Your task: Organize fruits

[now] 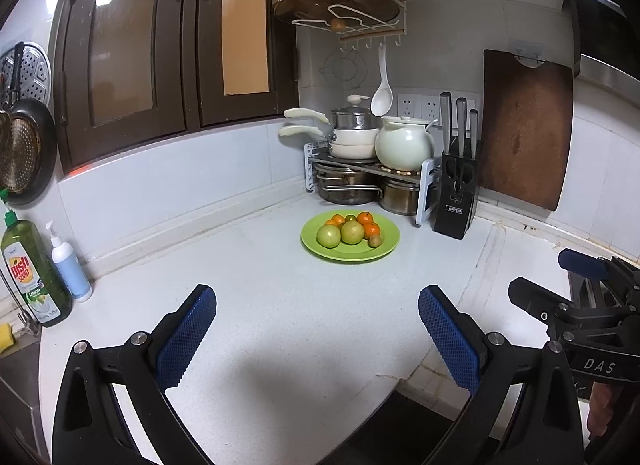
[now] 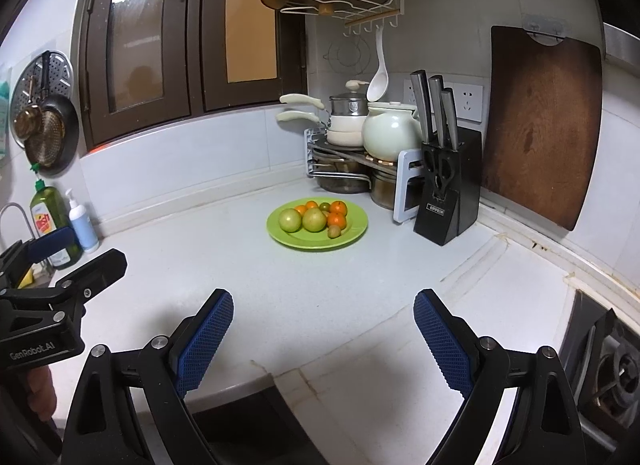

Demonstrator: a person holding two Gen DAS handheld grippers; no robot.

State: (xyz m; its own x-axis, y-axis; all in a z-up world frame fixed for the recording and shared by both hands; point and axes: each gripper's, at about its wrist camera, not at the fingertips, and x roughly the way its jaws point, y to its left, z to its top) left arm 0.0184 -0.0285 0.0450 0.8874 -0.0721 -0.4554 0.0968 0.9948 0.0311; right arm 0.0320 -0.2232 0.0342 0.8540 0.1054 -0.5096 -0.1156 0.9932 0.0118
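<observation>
Green plate (image 1: 386, 251) sits on white counter (image 1: 248, 305) toward the back corner, just in front of the pot rack (image 1: 320, 163) and left of the black knife block (image 1: 456, 201). Fruit all piled on the plate: two big yellow-green round fruits (image 1: 340, 233) at front touching each other, several small oranges (image 1: 365, 219) behind and to the right, one small green one tucked between the oranges, and a small brownish fruit (image 1: 375, 240) at the front right. Left gripper (image 1: 318, 339) wide open, blue pads well apart, holding nothing, hovering over the near counter edge, well short of the plate. Right gripper (image 2: 324, 341) likewise wide open and empty, beside the left one. Dish soap bottle (image 1: 32, 277) and white pump bottle (image 1: 70, 269) stand at far left by the wall.
</observation>
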